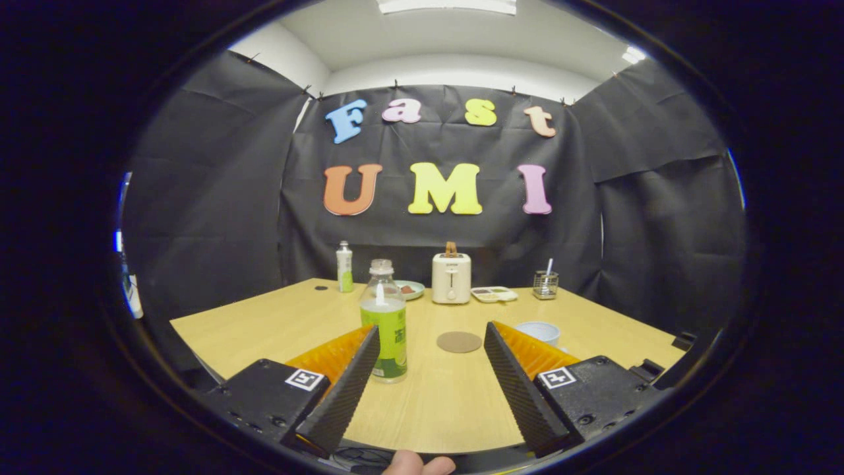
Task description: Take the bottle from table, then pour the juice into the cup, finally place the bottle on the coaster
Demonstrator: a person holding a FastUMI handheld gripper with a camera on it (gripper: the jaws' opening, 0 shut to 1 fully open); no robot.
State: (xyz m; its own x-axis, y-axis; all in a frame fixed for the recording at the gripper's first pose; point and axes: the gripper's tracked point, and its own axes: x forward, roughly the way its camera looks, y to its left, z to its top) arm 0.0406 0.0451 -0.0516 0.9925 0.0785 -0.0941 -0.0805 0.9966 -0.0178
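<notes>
A clear uncapped bottle [384, 321] with a green label stands upright on the wooden table [264, 323], just ahead of the left finger and close beside its tip. My gripper [432, 338] is open, with bare table between the fingers. A round brown coaster [459, 342] lies flat ahead, between the two fingertips and a little beyond them. A pale cup [538, 331] sits behind the right finger, which hides part of it.
Along the table's far edge stand a small green-and-white bottle [344, 266], a plate [410, 289], a white toaster [451, 278], a tray [494, 294] and a wire holder [545, 284]. A fingertip of a person's hand [415, 464] shows below the gripper.
</notes>
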